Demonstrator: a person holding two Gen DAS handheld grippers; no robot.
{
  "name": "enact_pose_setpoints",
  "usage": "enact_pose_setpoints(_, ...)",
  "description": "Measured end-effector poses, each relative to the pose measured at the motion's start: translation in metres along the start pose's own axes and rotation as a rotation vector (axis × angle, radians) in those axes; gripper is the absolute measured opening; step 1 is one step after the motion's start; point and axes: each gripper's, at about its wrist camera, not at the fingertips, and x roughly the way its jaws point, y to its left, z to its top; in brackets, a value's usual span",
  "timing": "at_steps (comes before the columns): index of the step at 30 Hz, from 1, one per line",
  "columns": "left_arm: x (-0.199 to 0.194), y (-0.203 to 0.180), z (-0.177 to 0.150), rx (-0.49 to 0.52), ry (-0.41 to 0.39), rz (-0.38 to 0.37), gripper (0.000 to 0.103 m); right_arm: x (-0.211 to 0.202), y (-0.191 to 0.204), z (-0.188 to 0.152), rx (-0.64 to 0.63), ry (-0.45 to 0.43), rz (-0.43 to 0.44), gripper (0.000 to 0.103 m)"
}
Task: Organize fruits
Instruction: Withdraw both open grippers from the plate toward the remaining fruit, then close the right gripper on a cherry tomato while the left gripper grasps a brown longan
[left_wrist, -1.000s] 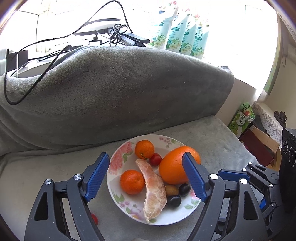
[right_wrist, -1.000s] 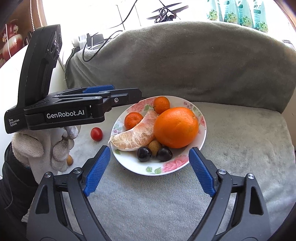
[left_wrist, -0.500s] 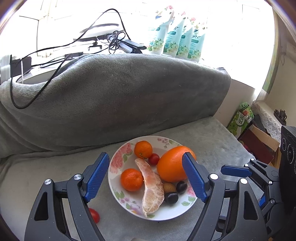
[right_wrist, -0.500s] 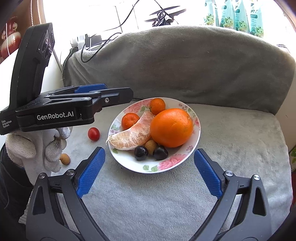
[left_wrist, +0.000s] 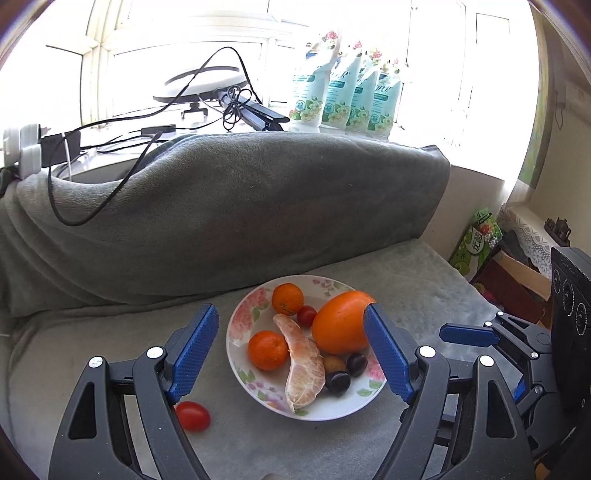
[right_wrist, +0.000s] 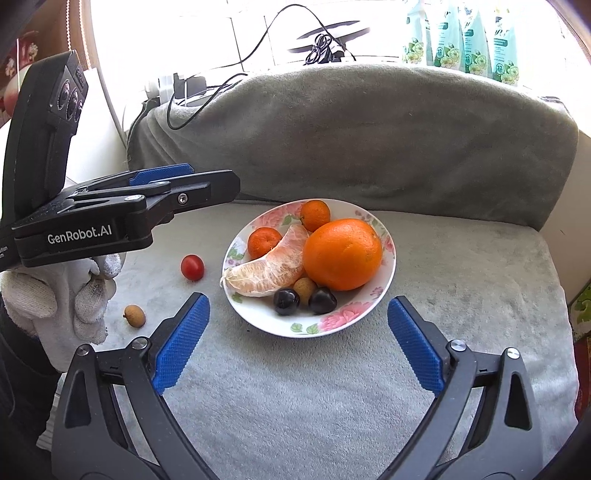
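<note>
A floral plate (left_wrist: 258, 391) (right_wrist: 388, 258) on the grey blanket holds a big orange (left_wrist: 341, 323) (right_wrist: 341, 254), two mandarins (left_wrist: 267, 350) (left_wrist: 287, 298), a peeled citrus segment (left_wrist: 303, 365) (right_wrist: 269, 271), a cherry tomato (left_wrist: 306, 316), a longan (right_wrist: 304, 286) and two dark round fruits (right_wrist: 286, 301). A loose cherry tomato (left_wrist: 192, 416) (right_wrist: 192, 267) and a loose longan (right_wrist: 134, 315) lie left of the plate. My left gripper (left_wrist: 288, 314) hangs open above the plate's near side, empty. My right gripper (right_wrist: 297, 301) stands wide open short of the plate, empty.
A blanket-covered backrest (left_wrist: 221, 206) rises behind the plate, with black cables (left_wrist: 110, 184) draped over it and refill pouches (left_wrist: 343, 96) on the sill. A gloved hand (right_wrist: 85, 295) holds the left gripper. Boxes (left_wrist: 517, 280) sit off the right edge.
My left gripper has drawn back and up, so the plate sits farther off and the loose tomato shows fully. My right gripper's jaws have spread wider.
</note>
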Motion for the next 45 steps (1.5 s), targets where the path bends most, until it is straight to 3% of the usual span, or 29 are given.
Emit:
enact_pose_setpoints(18, -0.059, 0.041, -0.02, -0.061, -0.073, 0.068, 0.081, -0.01, 0.022, 0.005, -0.015, -0.038, 0.036, 0.099)
enact_pose_setpoints(30, -0.101, 0.084, -0.069, -0.149, -0.066, 0.153, 0.081, 0.001, 0.053, 0.015, -0.098, -0.034, 0.095, 0.099)
enact_pose_setpoints(36, -0.104, 0.091, -0.101, -0.198, -0.029, 0.153, 0.08, 0.017, 0.076, 0.018, -0.165, -0.012, 0.121, 0.098)
enact_pose_setpoints(39, -0.102, 0.094, -0.114, -0.234, -0.012, 0.135, 0.073, 0.028, 0.088, 0.019, -0.195, 0.009, 0.136, 0.089)
enact_pose_setpoints(45, -0.096, 0.092, -0.13, -0.269, 0.014, 0.096, 0.067, 0.051, 0.109, 0.021, -0.256, 0.064, 0.163, 0.086)
